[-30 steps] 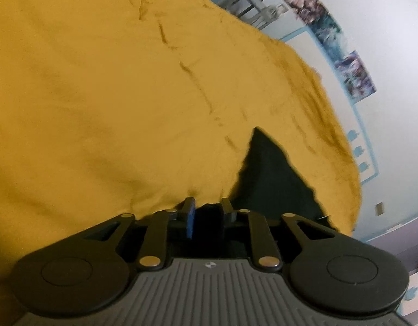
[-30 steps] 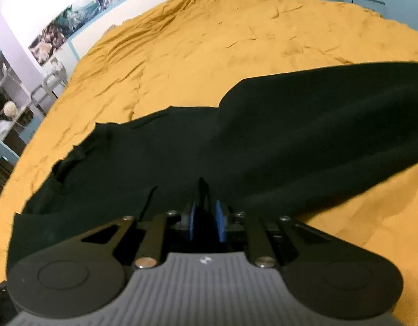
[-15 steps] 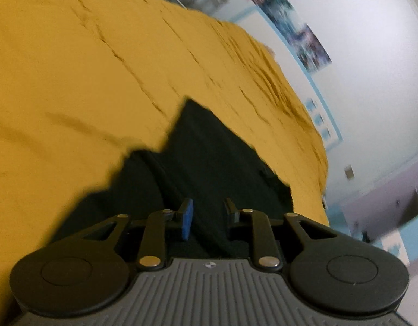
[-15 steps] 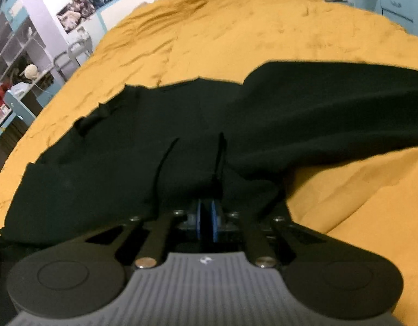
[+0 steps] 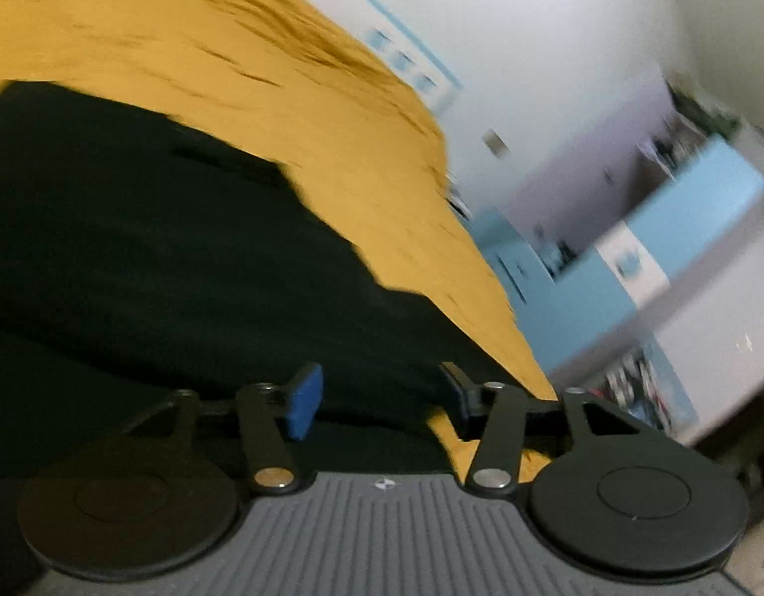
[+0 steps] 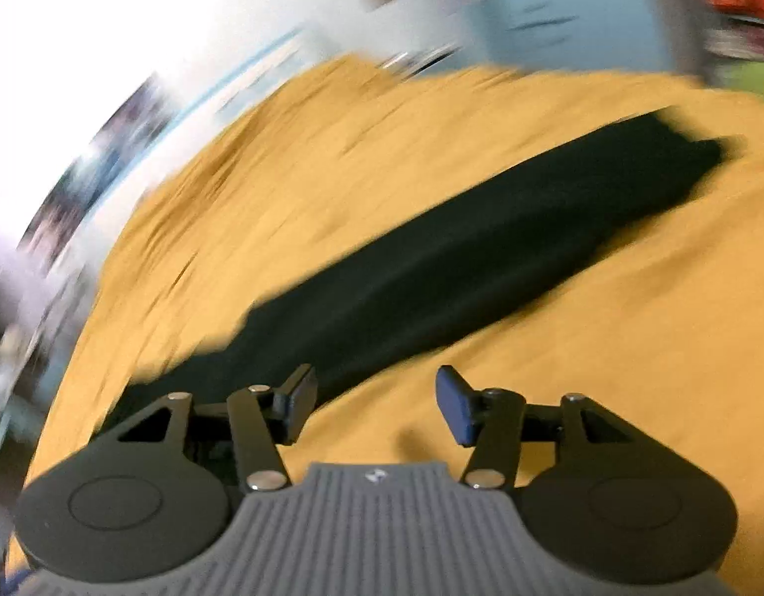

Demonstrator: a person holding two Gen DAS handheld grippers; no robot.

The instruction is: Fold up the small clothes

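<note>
Claws both opening, left claw (image 5: pixel 379 397) and right claw (image 6: pixel 374 405), nothing pinched between the blue pads. Black garment (image 5: pixel 148 248) spread on the yellow bed (image 5: pixel 243 49), just ahead of each claw. Best pick the next edge only once the blur settles, pinching a single layer.

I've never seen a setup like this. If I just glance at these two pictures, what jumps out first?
A big mustard-yellow bedspread fills both views, with a black garment lying across it as a long dark band in the right view and a broad dark mass at lower left in the left view. At the bottom of each picture sits a black gripper, left gripper and right gripper, jaws opening with nothing pinched. The room behind is motion-blurred.
</note>
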